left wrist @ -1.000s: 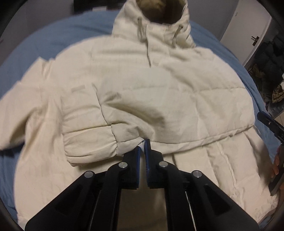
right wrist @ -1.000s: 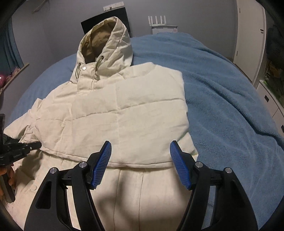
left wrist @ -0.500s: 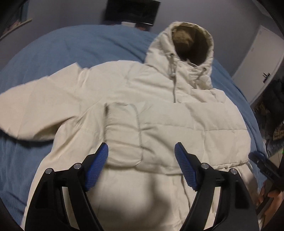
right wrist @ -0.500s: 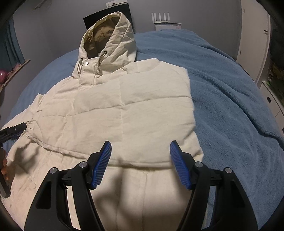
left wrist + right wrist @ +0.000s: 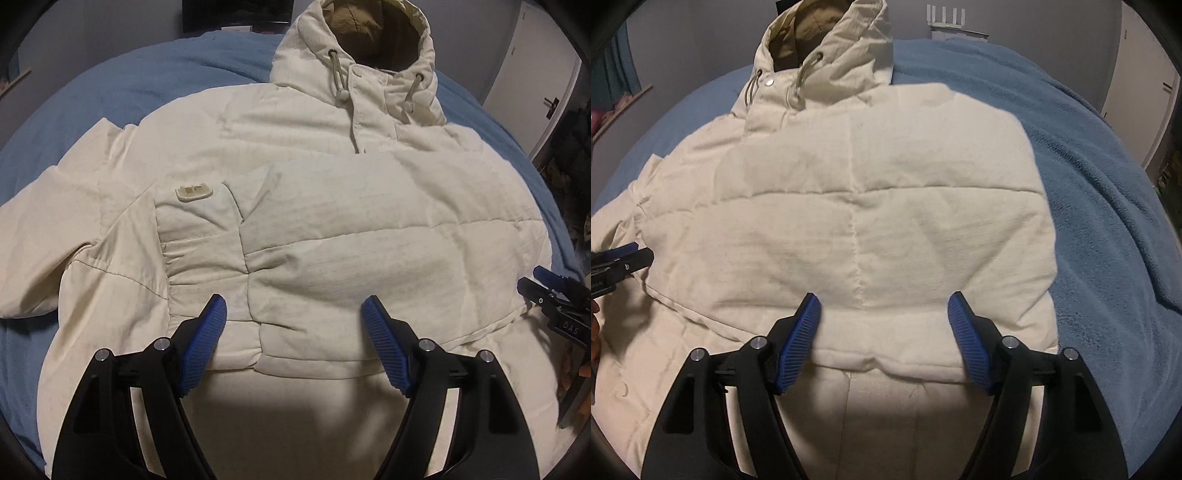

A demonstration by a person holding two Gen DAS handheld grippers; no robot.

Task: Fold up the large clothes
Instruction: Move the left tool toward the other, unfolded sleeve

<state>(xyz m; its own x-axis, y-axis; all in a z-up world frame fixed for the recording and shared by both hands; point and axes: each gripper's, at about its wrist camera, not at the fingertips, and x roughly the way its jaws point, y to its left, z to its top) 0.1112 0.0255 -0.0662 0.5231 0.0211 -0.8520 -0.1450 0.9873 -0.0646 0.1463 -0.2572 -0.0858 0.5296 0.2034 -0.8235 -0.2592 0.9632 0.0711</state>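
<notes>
Two grippers hang over a white jacket (image 5: pixel 332 229) that lies flat on a blue bed (image 5: pixel 1108 221), hood at the far end. The left gripper (image 5: pixel 293 314) has its fingers spread, holding nothing. The right gripper (image 5: pixel 884 314) has just opened wider, its fingers spread and empty too.

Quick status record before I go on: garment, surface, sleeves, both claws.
garment: cream hooded padded jacket, front up, hood at the far end
surface: blue blanket
sleeves: both folded across the chest; cuff with small patch lies on top
left claw: jaws just opened, nothing between them, above the folded sleeves
right claw: jaws just opened wider, nothing gripped, above the sleeve's lower edge
lower half of the jacket: not yet folded up
</notes>
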